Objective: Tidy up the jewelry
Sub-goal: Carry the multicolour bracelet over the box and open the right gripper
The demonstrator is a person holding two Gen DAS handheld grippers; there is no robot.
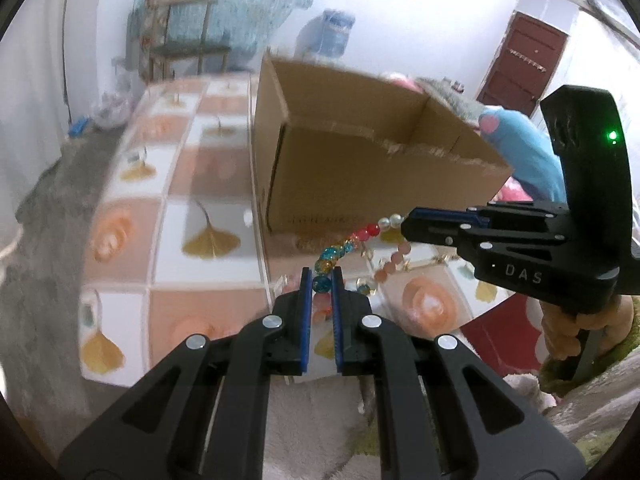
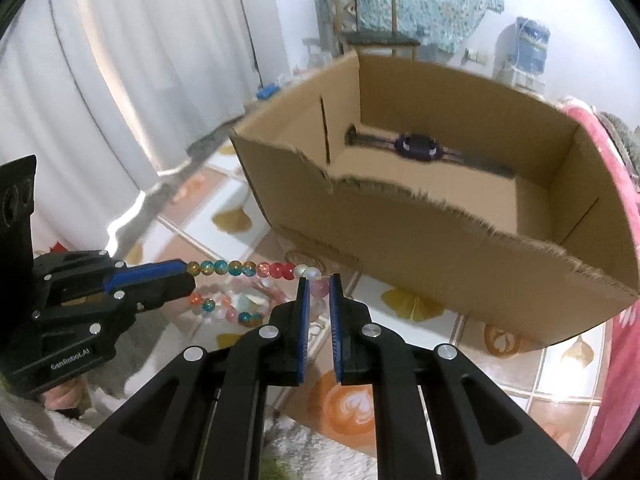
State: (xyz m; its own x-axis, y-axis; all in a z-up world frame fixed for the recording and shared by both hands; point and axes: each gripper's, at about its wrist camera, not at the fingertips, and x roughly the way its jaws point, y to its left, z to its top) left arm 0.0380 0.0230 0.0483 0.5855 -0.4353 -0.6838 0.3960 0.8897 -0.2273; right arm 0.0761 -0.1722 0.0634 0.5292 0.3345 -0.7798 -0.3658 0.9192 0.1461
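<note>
— Looking at the left gripper [image 1: 321, 276] first: what sits between its blue pads?

— A teal bead of the beaded bracelet [image 1: 347, 246]. The jaws are clamped on it near their tips, with only the bead's width between them.

— And the strand from there?

— It runs up and to the right, teal and amber beads, then red, then pearly white, stretched in the air in front of the cardboard box [image 1: 352, 136] and above the tiled tabletop [image 1: 192, 184]. A lower loop of pink beads hangs beneath.

— The right gripper [image 2: 318, 282]?

— Closed on the strand's far end; a pale pink bead shows between its pads, the white beads just beside its tips.

— Inside the box?

— A dark watch [image 2: 416, 147] lies on the bottom.
</note>
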